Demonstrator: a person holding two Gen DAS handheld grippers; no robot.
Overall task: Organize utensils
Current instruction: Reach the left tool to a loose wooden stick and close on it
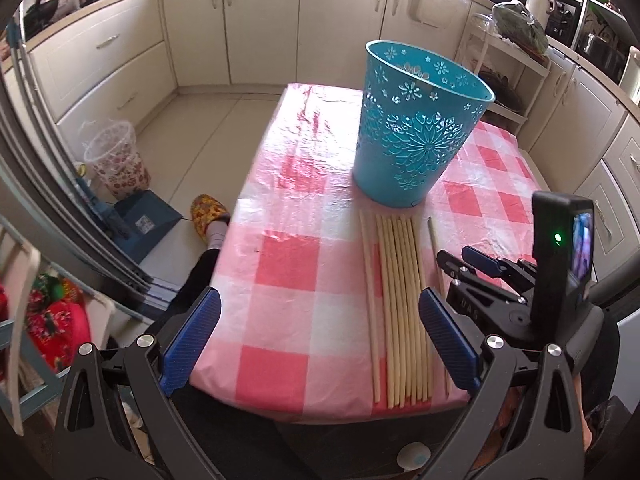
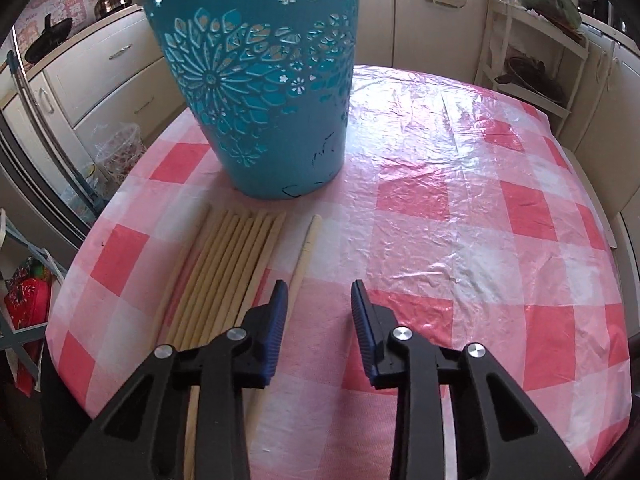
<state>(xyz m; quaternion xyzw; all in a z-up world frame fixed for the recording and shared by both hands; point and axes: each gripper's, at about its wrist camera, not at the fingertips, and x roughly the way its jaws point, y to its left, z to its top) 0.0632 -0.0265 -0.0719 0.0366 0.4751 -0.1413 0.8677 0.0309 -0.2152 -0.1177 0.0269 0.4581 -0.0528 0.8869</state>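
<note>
Several pale wooden chopsticks (image 1: 400,308) lie side by side on the pink checked tablecloth (image 1: 288,280), just in front of a blue cut-out basket (image 1: 416,124). One chopstick (image 1: 437,264) lies apart on the right. My left gripper (image 1: 320,336) is open and empty, above the table's near edge, left of the chopsticks. My right gripper (image 2: 319,312) is open and empty, low over the cloth, its left finger beside the lone chopstick (image 2: 305,252). The bundle (image 2: 224,276) and basket (image 2: 260,80) also show in the right wrist view. The right gripper (image 1: 476,266) shows in the left wrist view.
Cream kitchen cabinets (image 1: 260,20) ring the room. A clear bin (image 1: 116,156) and a blue dustpan (image 1: 140,224) stand on the floor at left. A white rack (image 2: 536,60) stands behind the table. A slippered foot (image 1: 208,216) is by the table's left edge.
</note>
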